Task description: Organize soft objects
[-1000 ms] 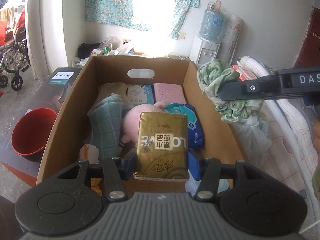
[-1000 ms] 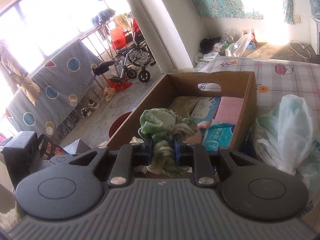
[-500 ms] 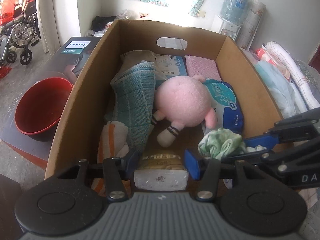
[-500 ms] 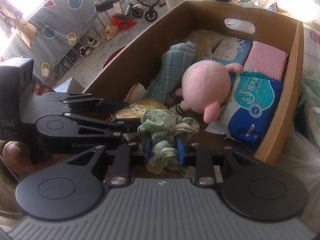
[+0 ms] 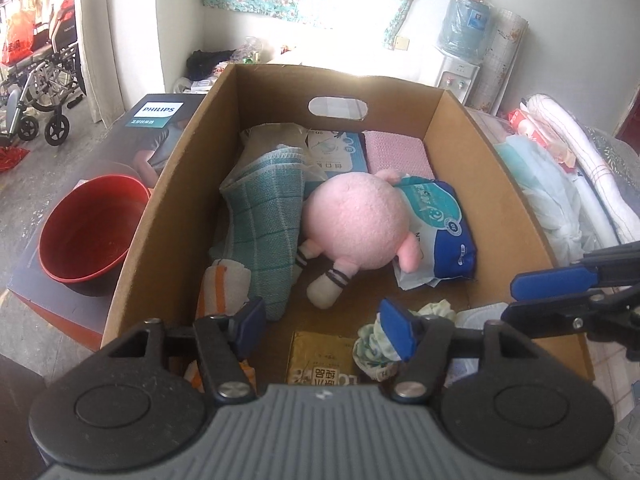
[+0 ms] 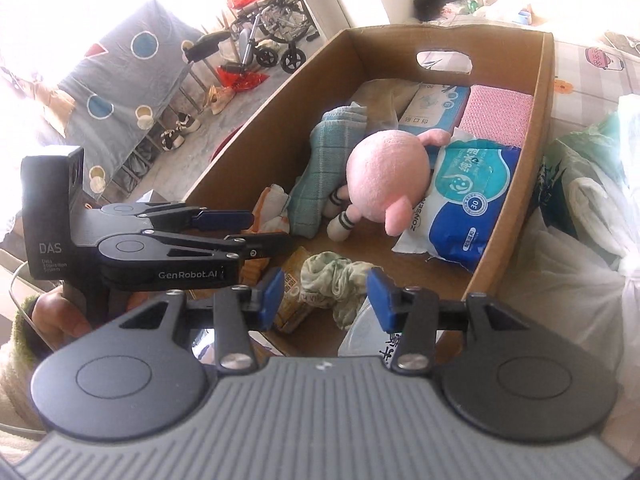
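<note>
A cardboard box [image 5: 496, 160] [image 6: 542, 92] holds a pink plush toy [image 5: 356, 220] [image 6: 386, 178], a teal towel [image 5: 268, 216] [image 6: 320, 168], a blue wipes pack [image 5: 444, 232] [image 6: 472, 200] and a pink cloth [image 5: 396, 152]. A gold tissue pack [image 5: 320, 360] [image 6: 294, 280] and a green crumpled cloth [image 5: 376, 340] [image 6: 332, 276] lie on the box floor at the near end. My left gripper [image 5: 324, 320] is open and empty above the gold pack. My right gripper [image 6: 326, 292] is open and empty above the green cloth.
A red bowl [image 5: 88, 228] sits on a Philips carton [image 5: 160, 116] left of the box. White bags and folded bedding [image 5: 560, 200] lie right of it. A wheelchair [image 5: 36, 92] and a water dispenser [image 5: 460, 52] stand farther off.
Both grippers have opened. The gold tissue pack and the green cloth were let go and now lie on the box floor. Both grippers pulled back slightly.
</note>
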